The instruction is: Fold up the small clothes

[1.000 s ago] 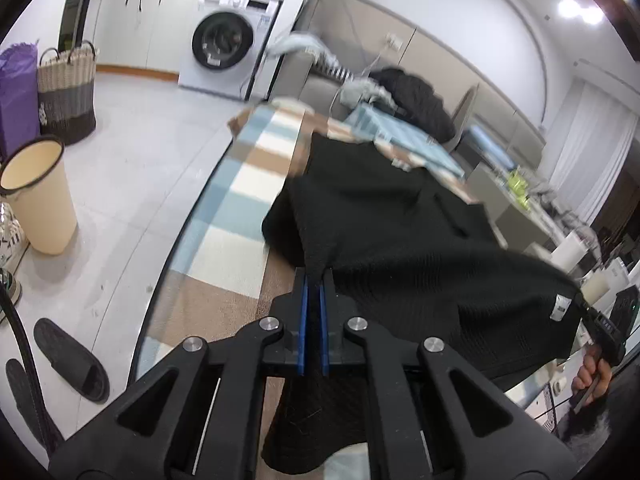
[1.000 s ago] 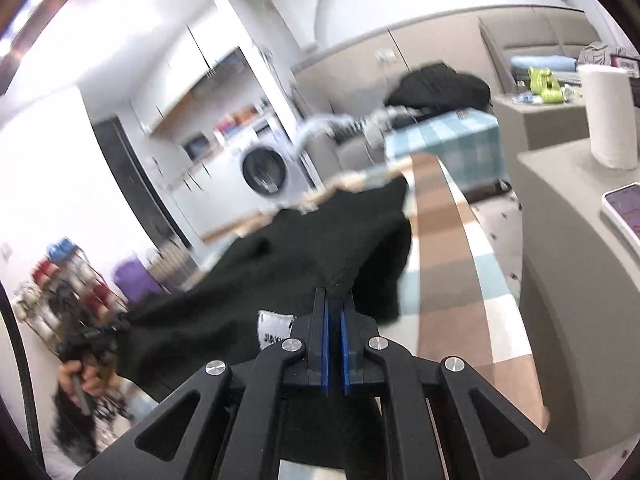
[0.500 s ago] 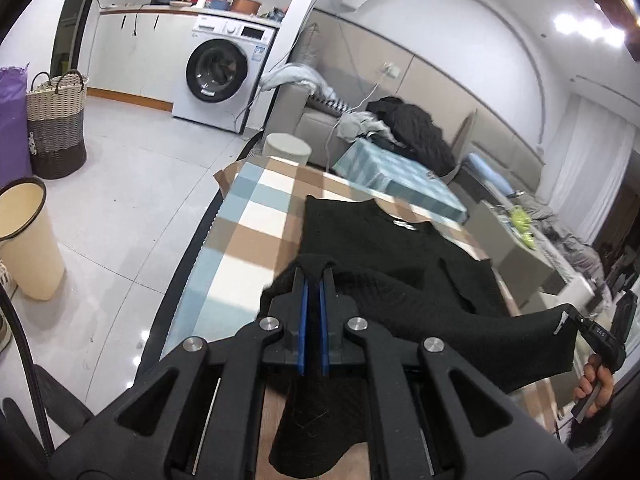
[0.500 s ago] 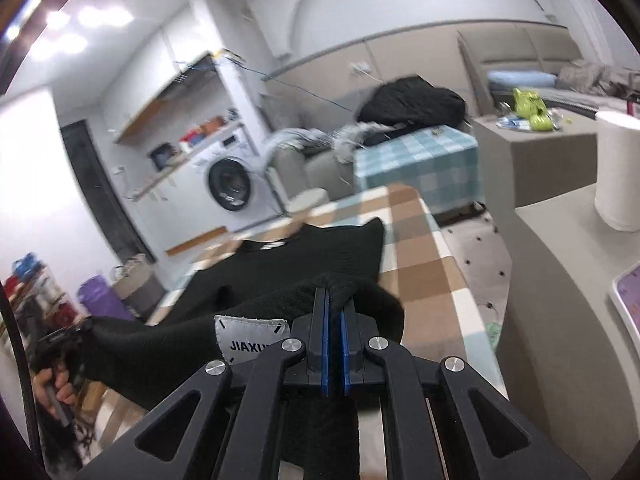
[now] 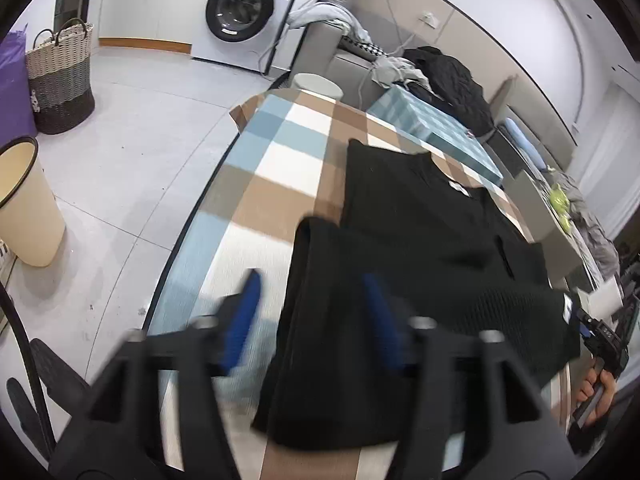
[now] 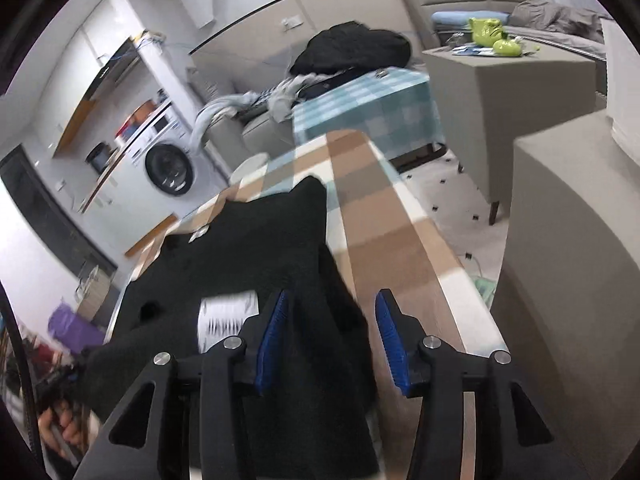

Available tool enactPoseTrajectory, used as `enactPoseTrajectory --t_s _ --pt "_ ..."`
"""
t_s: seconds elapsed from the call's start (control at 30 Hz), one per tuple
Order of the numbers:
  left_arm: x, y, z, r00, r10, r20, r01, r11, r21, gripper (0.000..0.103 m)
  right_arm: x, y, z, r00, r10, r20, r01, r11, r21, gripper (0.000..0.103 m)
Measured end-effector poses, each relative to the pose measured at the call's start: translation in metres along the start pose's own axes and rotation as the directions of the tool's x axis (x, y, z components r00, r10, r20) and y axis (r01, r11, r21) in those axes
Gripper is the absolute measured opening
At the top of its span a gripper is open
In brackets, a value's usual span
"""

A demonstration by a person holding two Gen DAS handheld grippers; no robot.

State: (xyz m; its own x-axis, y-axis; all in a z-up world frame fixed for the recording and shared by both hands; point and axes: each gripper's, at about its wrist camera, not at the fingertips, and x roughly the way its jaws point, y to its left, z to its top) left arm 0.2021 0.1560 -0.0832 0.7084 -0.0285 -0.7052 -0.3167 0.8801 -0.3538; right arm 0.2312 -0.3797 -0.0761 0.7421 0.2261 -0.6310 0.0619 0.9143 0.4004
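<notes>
Lengthwise along checked table [image 5: 280, 152], black sweater [image 5: 404, 216].

Home, washing machine [image 5: 240, 12], sofa [image 5: 352, 60]

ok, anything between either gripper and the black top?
Nothing visible. The black top lies on the checked table, its near edge between the opening jaws of the left gripper and right gripper.

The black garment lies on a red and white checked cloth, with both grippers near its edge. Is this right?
Not quite. The cloth is checked in brown, blue and white, as the left wrist view shows. The black garment lies on it, with the left gripper and right gripper near its edge.
</notes>
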Motion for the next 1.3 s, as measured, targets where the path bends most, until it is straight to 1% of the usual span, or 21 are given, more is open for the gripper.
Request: enactPoseTrajectory --t_s 0.03,0.13,0.23,0.33,0.43,0.47,0.53,0.57,0.6,0.63,0.67,0.7,0.77,0.87,1.03,1.17,1.3 --pt "-0.001 0.001 -0.006 1.0 -0.003 -0.008 0.003 1.0 0.01 0.058 -0.005 -0.004 -0.008 1.0 0.002 -0.017 -0.002 1.0 -0.001 0.047" --pt "0.005 0.001 -0.022 0.998 -0.015 -0.065 0.017 0.999 0.029 0.059 -0.005 -0.009 -0.026 0.996 0.051 -0.078 -0.051 0.999 0.001 0.048" --pt "0.016 -0.003 -0.034 0.996 -0.012 -0.088 0.016 0.999 0.041 0.059 0.002 -0.002 -0.041 0.989 0.074 -0.126 -0.079 0.996 -0.037 0.047" --pt "0.022 -0.007 -0.039 0.996 -0.023 -0.092 0.026 0.999 0.037 0.058 0.008 0.005 -0.045 0.989 0.065 -0.13 -0.074 0.995 -0.064 0.047" --pt "0.027 -0.012 -0.041 0.995 0.001 -0.097 0.003 0.999 0.046 0.058 0.011 0.008 -0.046 0.989 0.071 -0.13 -0.081 0.994 -0.068 0.047" --pt "0.028 -0.013 -0.041 0.996 0.006 -0.09 -0.002 0.999 0.047 0.058 0.013 0.01 -0.046 0.989 0.06 -0.132 -0.072 0.994 -0.083 0.047" --pt "0.03 -0.016 -0.042 0.996 0.008 -0.084 -0.004 0.999 0.049 0.054 0.015 0.012 -0.045 0.99 0.059 -0.129 -0.07 0.994 -0.085 0.047" --pt "0.031 -0.017 -0.041 0.996 0.003 -0.084 0.001 0.999 0.049 0.048 0.016 0.012 -0.046 0.989 0.061 -0.131 -0.072 0.994 -0.084 0.047" --pt "0.032 -0.017 -0.041 0.997 -0.006 -0.082 0.01 0.999 0.045 0.039 0.017 0.012 -0.046 0.99 0.058 -0.131 -0.07 0.994 -0.087 0.047" --pt "0.033 -0.018 -0.041 0.996 -0.017 -0.084 0.02 0.999 0.043 0.035 0.018 0.012 -0.046 0.99 0.062 -0.128 -0.073 0.994 -0.086 0.043" --pt "0.033 -0.019 -0.042 0.996 -0.023 -0.086 0.027 0.999 0.044 0.027 0.018 0.013 -0.047 0.989 0.068 -0.128 -0.08 0.993 -0.087 0.038" --pt "0.034 -0.022 -0.043 0.996 -0.022 -0.085 0.027 0.998 0.056 0.026 0.018 0.014 -0.047 0.989 0.074 -0.128 -0.086 0.992 -0.09 0.034" --pt "0.032 -0.027 -0.044 0.997 -0.016 -0.08 0.022 0.996 0.084 0.022 0.015 0.017 -0.049 0.991 0.071 -0.11 -0.082 0.991 -0.106 0.024" --pt "0.028 -0.031 -0.047 0.996 -0.013 -0.087 0.023 0.994 0.106 0.02 0.012 0.019 -0.052 0.991 0.07 -0.11 -0.083 0.99 -0.115 0.019" --pt "0.017 -0.033 -0.057 0.996 -0.009 -0.094 0.021 0.991 0.129 0.019 0.006 0.016 -0.058 0.989 0.077 -0.128 -0.09 0.991 -0.102 0.019" --pt "0.003 -0.029 -0.07 0.995 -0.006 -0.097 0.02 0.991 0.136 0.019 -0.009 0.014 -0.072 0.987 0.076 -0.142 -0.092 0.99 -0.103 0.019" --pt "-0.022 -0.024 -0.093 0.995 -0.006 -0.102 0.021 0.989 0.149 0.019 -0.03 0.011 -0.091 0.985 0.082 -0.154 -0.096 0.991 -0.092 0.019"
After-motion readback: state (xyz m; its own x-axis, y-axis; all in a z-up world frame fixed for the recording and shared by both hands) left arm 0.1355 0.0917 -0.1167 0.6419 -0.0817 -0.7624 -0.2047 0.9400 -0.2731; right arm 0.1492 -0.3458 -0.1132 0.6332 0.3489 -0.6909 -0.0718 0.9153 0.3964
